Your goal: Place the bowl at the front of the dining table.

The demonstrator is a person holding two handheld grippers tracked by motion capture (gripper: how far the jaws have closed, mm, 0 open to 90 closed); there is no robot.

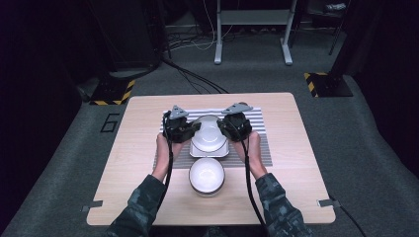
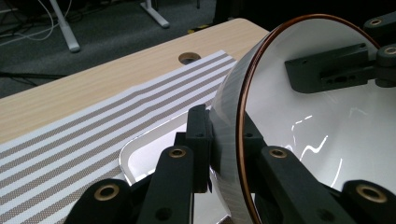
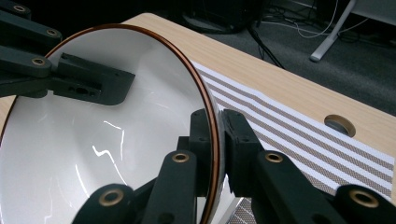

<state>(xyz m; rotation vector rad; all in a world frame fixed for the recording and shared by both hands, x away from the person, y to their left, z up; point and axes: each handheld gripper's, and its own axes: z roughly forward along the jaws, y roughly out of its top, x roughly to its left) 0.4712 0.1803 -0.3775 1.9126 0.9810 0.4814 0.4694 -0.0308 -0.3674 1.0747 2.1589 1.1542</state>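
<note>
Bowl (image 1: 209, 136) rim clamped by left hand-held gripper (image 2: 224, 140) and right hand-held gripper (image 3: 215, 140); tray beneath mostly hidden

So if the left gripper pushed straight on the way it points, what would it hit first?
Its jaws are already shut on the bowl rim. Straight ahead, across the bowl, the right gripper looks to be the first thing in line, though depth is hard to judge.

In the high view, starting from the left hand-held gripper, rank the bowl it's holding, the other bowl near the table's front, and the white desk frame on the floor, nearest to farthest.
From the left hand-held gripper:
1. Held bowl, clamped at its rim, mid-table over the striped mat.
2. Second bowl, nearer the person, just in front of the mat.
3. White desk frame, on the floor beyond the table's far edge.
</note>
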